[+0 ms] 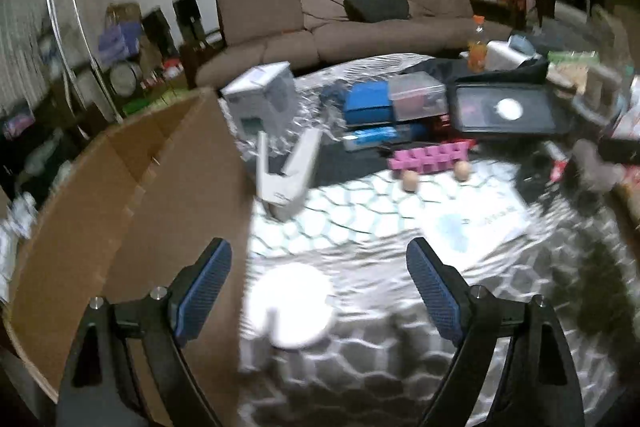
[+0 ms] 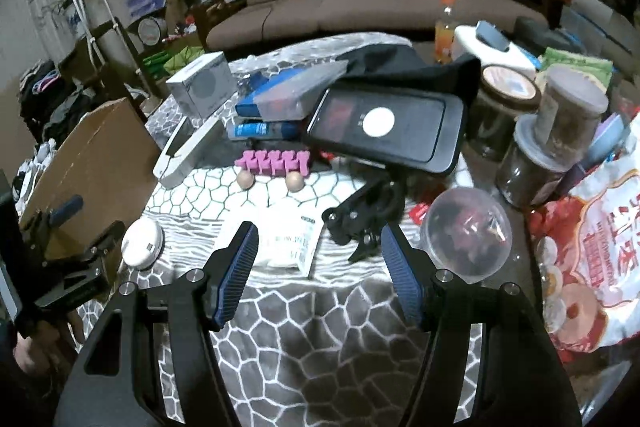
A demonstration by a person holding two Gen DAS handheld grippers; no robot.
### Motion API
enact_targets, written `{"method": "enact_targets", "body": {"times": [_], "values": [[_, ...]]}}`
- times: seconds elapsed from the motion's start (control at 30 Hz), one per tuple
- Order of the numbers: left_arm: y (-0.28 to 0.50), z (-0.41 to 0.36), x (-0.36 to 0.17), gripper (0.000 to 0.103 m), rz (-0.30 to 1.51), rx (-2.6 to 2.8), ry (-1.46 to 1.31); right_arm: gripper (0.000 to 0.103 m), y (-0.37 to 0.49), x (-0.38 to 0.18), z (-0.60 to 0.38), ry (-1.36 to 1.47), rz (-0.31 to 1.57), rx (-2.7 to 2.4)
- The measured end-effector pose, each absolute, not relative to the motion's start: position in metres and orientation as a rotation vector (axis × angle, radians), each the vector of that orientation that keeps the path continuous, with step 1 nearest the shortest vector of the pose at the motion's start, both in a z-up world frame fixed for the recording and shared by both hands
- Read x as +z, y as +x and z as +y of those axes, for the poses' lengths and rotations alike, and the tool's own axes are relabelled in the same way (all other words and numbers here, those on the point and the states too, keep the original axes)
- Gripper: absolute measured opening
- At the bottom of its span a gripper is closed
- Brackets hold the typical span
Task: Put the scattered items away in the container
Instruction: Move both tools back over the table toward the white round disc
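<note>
The white round disc (image 1: 290,305) lies on the patterned cloth (image 1: 360,227) directly between and just beyond the left gripper's (image 1: 319,285) spread fingers, close to the right wall of the cardboard box (image 1: 132,195), which stands at the left. The left gripper is the nearer one; the disc has no long axis (it is round), so any approach angle should serve. Its jaws stand wide apart and hold nothing. The right gripper (image 2: 319,265), jaws part open and empty, hangs over the white packet (image 2: 286,245), with the black clip (image 2: 362,219) just right of it.
</note>
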State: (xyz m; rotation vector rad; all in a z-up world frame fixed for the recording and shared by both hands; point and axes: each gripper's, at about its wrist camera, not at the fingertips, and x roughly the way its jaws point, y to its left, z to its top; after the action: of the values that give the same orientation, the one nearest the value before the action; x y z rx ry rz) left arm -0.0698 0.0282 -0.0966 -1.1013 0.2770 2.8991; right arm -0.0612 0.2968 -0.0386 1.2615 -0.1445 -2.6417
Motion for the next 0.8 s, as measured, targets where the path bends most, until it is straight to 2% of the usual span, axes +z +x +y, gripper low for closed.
{"method": "enact_targets", "body": {"times": [0.23,0.43,0.67,0.8], "values": [[-0.079,0.038,-0.129,0.090,0.152,2.873,-1.245,0.061,-0.059,-0.043,0.300,1.288,-0.123,-2.622],[-0.093,0.024,-0.171,0.090,0.020,2.875,-1.439,0.062,-0.062,-0.043,0.321,1.297,-0.247,-2.635],[-0.094,0.006,-0.173,0.090,-0.039,2.967,-1.399,0.062,-0.062,-0.042,0.303,1.296,-0.214,-2.587],[-0.095,0.007,-0.178,0.090,0.053,3.001,-1.460,0.062,-0.060,-0.042,0.292,1.291,-0.190,-2.574]]}}
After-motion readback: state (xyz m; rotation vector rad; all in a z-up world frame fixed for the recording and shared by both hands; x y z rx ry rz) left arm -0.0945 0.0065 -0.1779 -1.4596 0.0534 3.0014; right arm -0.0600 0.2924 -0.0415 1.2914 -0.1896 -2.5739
